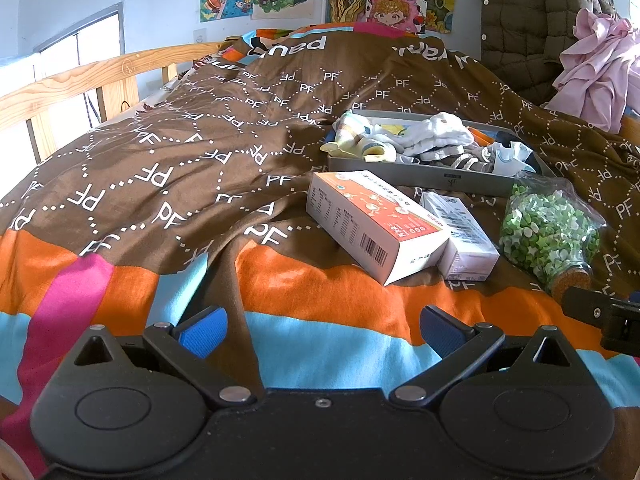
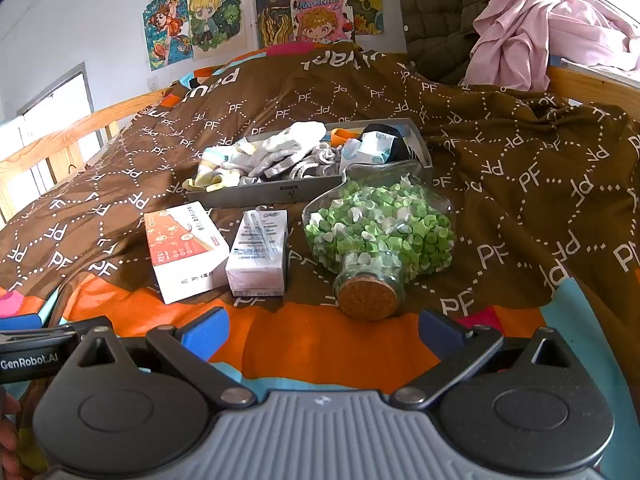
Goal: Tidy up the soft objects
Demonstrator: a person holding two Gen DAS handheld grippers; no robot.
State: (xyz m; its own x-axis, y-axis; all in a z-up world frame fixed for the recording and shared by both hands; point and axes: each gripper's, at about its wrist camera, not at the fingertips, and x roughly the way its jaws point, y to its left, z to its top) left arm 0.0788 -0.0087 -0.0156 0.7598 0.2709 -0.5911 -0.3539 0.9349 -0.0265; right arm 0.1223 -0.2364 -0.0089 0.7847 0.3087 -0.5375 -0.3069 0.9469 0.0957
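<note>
Bright window [image 1: 80, 64] daylight from left; fisheye-bent edges.

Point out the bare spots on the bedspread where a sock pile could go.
Free: the wide brown stretch between the wooden rail and the orange box; also the brown area right of the jar. Crowded: the grey tray, both boxes and the jar sit close together.

A jumble of soft socks [image 2: 280, 156] fills the shallow grey tray [image 2: 256, 194] lying flat on the bed, far from the camera. White, grey and yellow-toed pieces lie crumpled left; a pale blue one [image 2: 370, 148] sits right.
</note>
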